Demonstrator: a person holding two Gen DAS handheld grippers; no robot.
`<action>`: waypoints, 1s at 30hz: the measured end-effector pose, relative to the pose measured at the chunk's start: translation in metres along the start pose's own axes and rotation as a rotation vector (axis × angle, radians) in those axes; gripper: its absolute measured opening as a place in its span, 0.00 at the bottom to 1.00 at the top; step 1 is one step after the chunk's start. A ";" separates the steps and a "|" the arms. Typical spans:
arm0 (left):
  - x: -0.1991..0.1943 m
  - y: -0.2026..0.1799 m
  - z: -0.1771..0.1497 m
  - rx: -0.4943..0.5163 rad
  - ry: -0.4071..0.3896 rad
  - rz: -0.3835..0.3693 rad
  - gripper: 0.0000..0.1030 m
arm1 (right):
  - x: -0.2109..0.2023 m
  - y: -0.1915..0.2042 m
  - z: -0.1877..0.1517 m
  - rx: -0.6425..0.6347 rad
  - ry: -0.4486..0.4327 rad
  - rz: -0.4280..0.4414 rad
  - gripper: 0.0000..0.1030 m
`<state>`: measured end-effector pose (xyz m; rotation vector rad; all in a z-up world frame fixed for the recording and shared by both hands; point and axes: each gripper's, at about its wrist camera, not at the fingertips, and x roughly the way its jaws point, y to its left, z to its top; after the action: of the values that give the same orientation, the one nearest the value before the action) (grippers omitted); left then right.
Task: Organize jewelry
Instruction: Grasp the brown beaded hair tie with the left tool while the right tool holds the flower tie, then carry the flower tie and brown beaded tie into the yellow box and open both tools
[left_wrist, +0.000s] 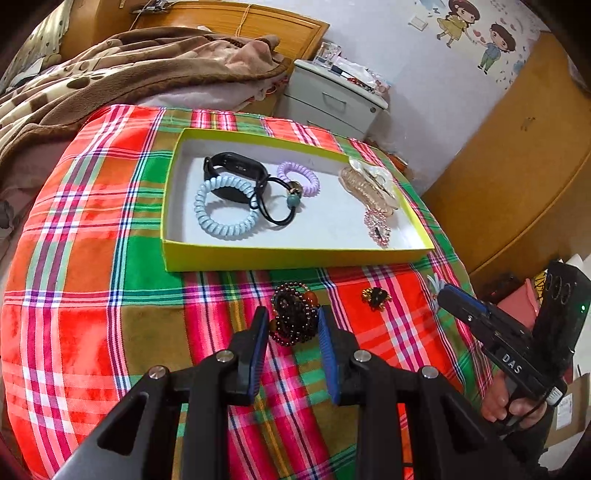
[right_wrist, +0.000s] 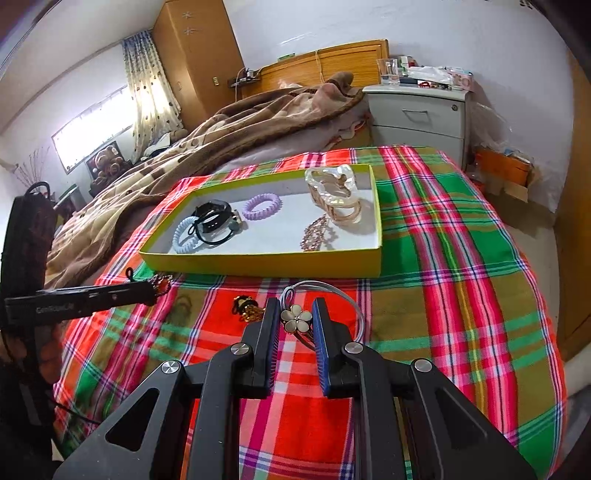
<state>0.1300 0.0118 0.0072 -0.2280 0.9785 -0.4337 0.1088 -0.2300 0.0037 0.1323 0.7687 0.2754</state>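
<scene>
1. The dark bead bracelet (left_wrist: 294, 314) is bunched in a loose coil on the plaid cloth (left_wrist: 110, 295), just in front of the yellow tray (left_wrist: 295, 258). The left hand-held gripper (left_wrist: 291, 325) has its pads either side of the pile and looks pinched on it.
2. Handling guess: light, floppy, beads will roll and slip, so squeezing the whole bundle across the middle beats grabbing one strand.
3. Being coiled, it has no real long axis; the heap runs roughly away from the camera toward the tray.
4. The right hand-held gripper (right_wrist: 295, 321) is pinching the flower hair tie (right_wrist: 296, 318) at the flower. Its grey cord loops out toward the tray and off to the right. The flower's hard, the cord's limp, so gripping the flower makes sense.
5. A small black-and-gold piece (left_wrist: 375, 297) sits on the cloth between the two, not picked up.
6. The tray already holds coil hair ties, a black band and a claw clip.
</scene>
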 end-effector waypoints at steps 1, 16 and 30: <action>0.000 -0.002 0.000 0.007 0.002 -0.004 0.27 | -0.001 -0.001 0.000 0.004 -0.001 0.010 0.18; 0.008 -0.005 -0.013 0.050 0.046 0.004 0.28 | 0.024 0.021 0.005 -0.097 0.076 -0.013 0.18; 0.004 0.006 -0.010 0.026 0.030 0.014 0.28 | 0.041 0.051 -0.003 -0.196 0.169 0.103 0.18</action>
<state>0.1246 0.0155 -0.0034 -0.1915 1.0028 -0.4374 0.1246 -0.1687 -0.0145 -0.0377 0.8991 0.4619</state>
